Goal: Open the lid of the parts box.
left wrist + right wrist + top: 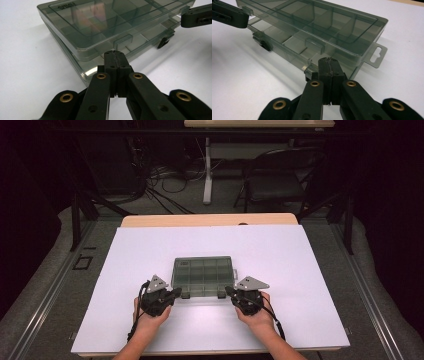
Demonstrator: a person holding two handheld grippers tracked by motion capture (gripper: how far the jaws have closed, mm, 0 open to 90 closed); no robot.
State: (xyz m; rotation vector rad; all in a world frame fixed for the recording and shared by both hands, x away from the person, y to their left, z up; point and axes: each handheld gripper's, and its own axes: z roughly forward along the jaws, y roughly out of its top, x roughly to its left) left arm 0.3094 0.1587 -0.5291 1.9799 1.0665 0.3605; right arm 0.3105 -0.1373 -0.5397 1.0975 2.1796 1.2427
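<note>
The see-through plastic organizer box (pixel 203 276) is looking light, stiff and slippery. Both grippers' jaws are pressing together, empty, by its front latches (pixel 123 41).

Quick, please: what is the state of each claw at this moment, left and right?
Left claw: closed, empty, tip at the front edge of the clear organizer box.
Right claw: closed, empty, tip at the same front edge.

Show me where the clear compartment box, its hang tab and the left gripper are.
compartment box (pixel 202 270), high view, middle of lid
hang tab (pixel 377 55), right gripper view, slotted tab at box end
left gripper (pixel 114 53), left gripper view, shut jaw tips
</note>
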